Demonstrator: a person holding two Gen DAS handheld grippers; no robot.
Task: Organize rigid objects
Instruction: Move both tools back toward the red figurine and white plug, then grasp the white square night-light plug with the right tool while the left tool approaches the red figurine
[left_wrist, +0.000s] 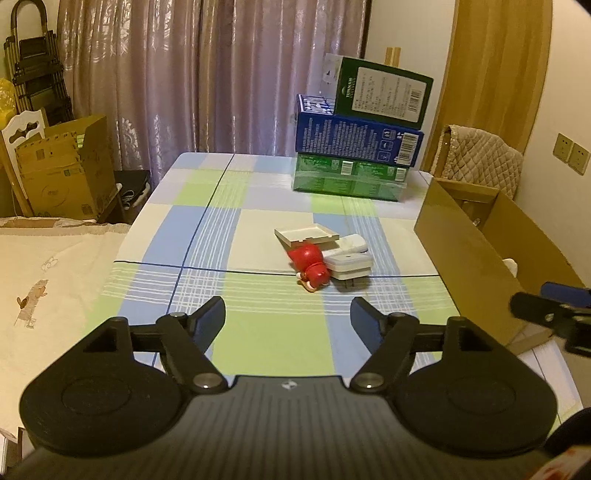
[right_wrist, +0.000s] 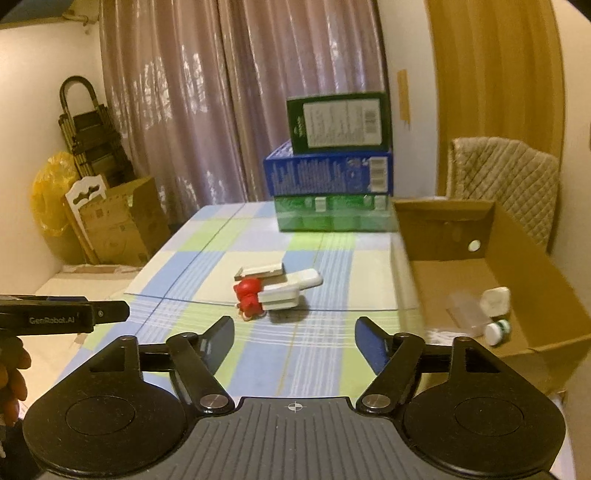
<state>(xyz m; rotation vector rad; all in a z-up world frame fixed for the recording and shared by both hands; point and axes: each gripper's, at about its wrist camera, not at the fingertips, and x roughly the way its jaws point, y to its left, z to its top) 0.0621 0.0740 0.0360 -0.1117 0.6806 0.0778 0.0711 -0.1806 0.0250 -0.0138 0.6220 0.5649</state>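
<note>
A small heap lies mid-table on the checked cloth: a red figurine, a white plug adapter, a flat white tray-like lid and a white remote-like piece. My left gripper hovers over the near part of the table, jaws open and empty, short of the heap. My right gripper is also open and empty, just before the heap. An open cardboard box at the table's right holds a white case, a clear container and a small bottle.
Stacked green and blue cartons stand at the table's far end before a curtain. A padded chair is behind the box. Cardboard boxes, a folded ladder and a cloth-covered surface lie left. The other gripper shows at each frame's edge.
</note>
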